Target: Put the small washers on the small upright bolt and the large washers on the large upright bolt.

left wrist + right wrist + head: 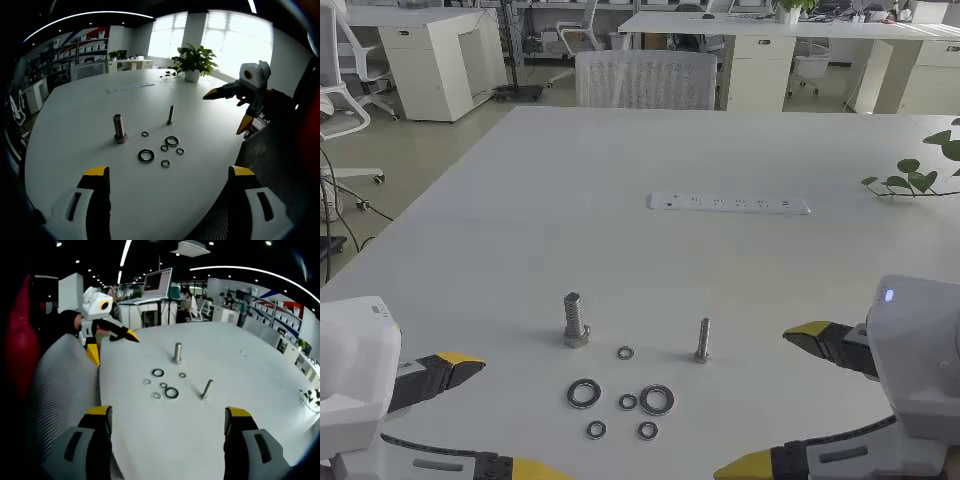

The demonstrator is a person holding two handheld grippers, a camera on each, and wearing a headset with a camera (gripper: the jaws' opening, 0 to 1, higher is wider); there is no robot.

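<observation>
while the left claw [167, 172] and right claw [168, 411] are held spread wide, six washers [628, 402] are seen loose on the desk [620, 250]. they are scattered near the upright large bolt [576, 320] and small bolt [703, 340].

The left gripper [505, 415] and the right gripper [767, 400] were held low, one at each side and well apart, their yellow-tipped black jaws spread wide and gripping nothing, both angled inward toward each other. A dark sleeve [280, 102] showed behind the right gripper.
</observation>
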